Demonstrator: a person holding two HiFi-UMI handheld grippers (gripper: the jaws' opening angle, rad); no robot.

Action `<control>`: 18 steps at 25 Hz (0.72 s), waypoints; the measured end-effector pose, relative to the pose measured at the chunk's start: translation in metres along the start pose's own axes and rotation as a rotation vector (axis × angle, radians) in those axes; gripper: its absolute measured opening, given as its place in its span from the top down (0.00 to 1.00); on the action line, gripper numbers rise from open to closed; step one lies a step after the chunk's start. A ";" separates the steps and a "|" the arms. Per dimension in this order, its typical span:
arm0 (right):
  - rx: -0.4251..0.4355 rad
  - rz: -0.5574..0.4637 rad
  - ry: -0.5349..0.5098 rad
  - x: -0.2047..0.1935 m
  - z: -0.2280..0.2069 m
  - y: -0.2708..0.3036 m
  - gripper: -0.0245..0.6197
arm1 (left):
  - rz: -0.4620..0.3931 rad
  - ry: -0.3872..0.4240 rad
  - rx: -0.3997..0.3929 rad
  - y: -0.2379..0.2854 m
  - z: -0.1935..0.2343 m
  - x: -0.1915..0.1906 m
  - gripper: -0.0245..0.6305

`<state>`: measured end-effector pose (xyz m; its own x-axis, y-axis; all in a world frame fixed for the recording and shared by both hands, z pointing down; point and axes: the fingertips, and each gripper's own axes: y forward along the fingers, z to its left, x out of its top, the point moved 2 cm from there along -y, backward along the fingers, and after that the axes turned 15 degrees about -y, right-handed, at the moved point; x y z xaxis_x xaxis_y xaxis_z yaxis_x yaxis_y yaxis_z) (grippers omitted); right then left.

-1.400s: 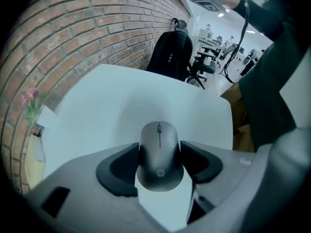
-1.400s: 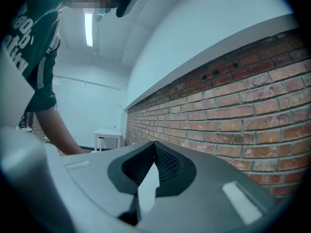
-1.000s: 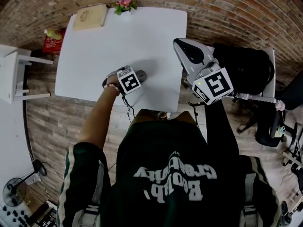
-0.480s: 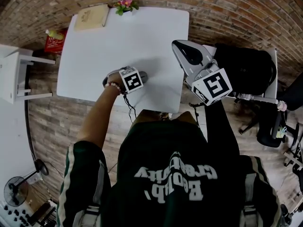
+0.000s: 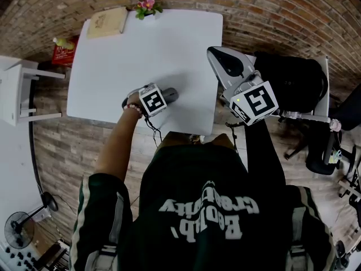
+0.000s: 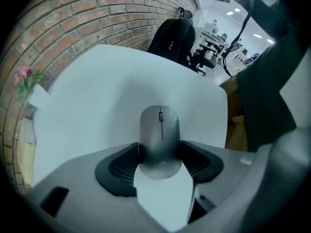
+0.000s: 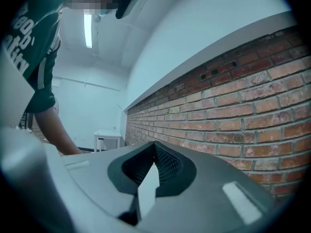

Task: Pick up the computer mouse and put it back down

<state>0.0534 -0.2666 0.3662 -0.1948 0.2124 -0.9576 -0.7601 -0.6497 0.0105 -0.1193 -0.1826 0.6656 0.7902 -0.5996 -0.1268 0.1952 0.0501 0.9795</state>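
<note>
A grey computer mouse (image 6: 160,135) sits between the jaws of my left gripper (image 6: 160,152), and both dark pads touch its sides. The frames do not show whether it rests on the white table (image 6: 92,96) or hangs just above it. In the head view the mouse (image 5: 171,95) pokes out to the right of the left gripper (image 5: 161,99), which points steeply down near the table's (image 5: 141,44) front edge. My right gripper (image 5: 210,50) hangs off the table's right edge. It points level at a brick wall, jaws (image 7: 154,147) shut on nothing.
A tan book (image 5: 107,20) and a small pot of pink flowers (image 5: 148,4) stand at the table's far edge. A black office chair (image 5: 293,78) is on the right. A white side table (image 5: 17,89) and a red pack (image 5: 64,52) are on the left.
My left gripper and the mouse have shifted slightly toward the table's near edge. The right gripper has stayed where it was.
</note>
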 end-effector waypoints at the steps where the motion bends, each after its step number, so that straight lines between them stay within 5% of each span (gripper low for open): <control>1: 0.002 -0.001 -0.002 0.000 0.001 0.000 0.94 | -0.003 0.003 -0.002 0.002 0.000 0.000 0.52; 6: 0.000 0.002 0.003 -0.002 0.001 -0.002 0.94 | -0.053 0.059 0.005 -0.002 -0.008 0.024 0.48; 14: 0.001 0.002 0.008 -0.003 0.005 -0.003 0.94 | 0.100 0.124 0.010 0.017 -0.012 0.031 0.52; 18: 0.008 0.002 0.004 -0.003 0.009 -0.003 0.94 | 0.074 0.151 0.010 0.014 -0.014 0.033 0.55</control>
<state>0.0502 -0.2587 0.3716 -0.1934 0.2079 -0.9588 -0.7645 -0.6445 0.0145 -0.0827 -0.1907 0.6735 0.8808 -0.4674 -0.0756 0.1281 0.0815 0.9884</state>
